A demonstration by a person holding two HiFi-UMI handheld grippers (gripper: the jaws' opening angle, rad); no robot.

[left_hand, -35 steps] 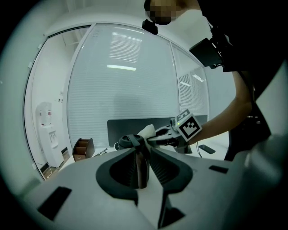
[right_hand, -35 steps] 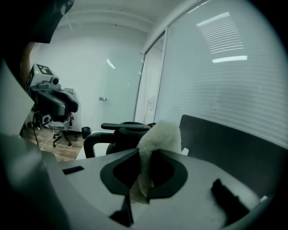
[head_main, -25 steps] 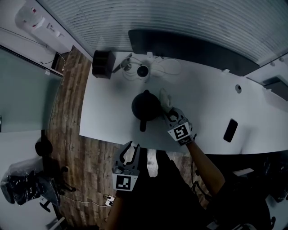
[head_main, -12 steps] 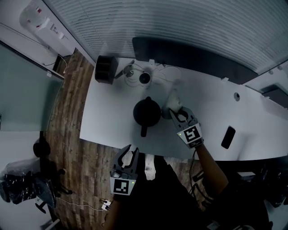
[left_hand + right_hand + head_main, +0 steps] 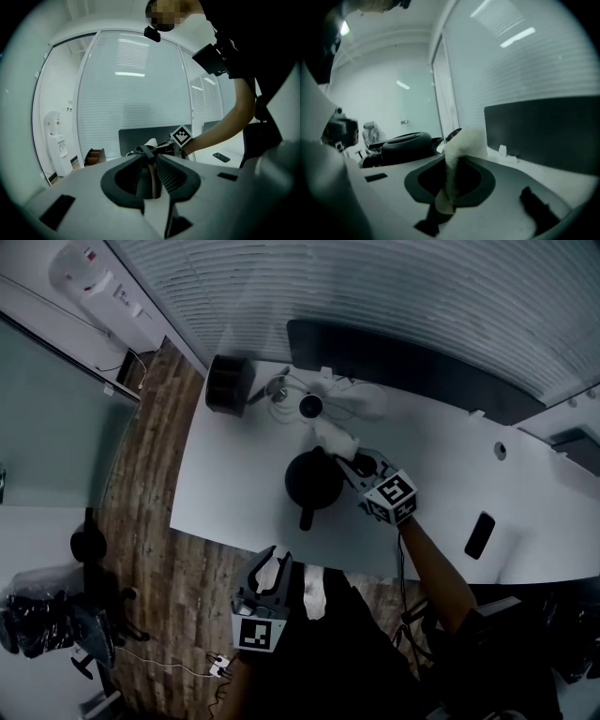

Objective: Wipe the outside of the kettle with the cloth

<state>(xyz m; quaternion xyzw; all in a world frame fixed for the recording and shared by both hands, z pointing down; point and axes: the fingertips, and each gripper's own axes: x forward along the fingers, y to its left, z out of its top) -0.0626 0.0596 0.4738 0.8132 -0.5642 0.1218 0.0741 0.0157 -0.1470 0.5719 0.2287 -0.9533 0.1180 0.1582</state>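
Kettle (image 5: pixel 313 480) — black, upright on white table (image 5: pixel 234 474), handle toward the near edge.

Cloth (image 5: pixel 335 438) — white, pinched between the fingers of the right gripper (image 5: pixel 360 466). Free end sticking out past the fingertips, at the kettle's far right shoulder. Touching it or just short of it: not clear.

Left gripper (image 5: pixel 272 563) — fingers pressed together on nothing. Held low, off the table's near edge, well apart from the kettle.

Also on table: phone (image 5: pixel 479 536) to the right, black box (image 5: pixel 230 384) and round base (image 5: pixel 310 407) at the far side.

Step in hand, as judged: wiping the kettle's outside, upper right part, one-handed.

Next move, as judged: lay the free end flat on the wall and sweep round and down the body. Light pressure only, since nothing steadies the kettle. Otherwise, bring the left gripper up to brace the handle.
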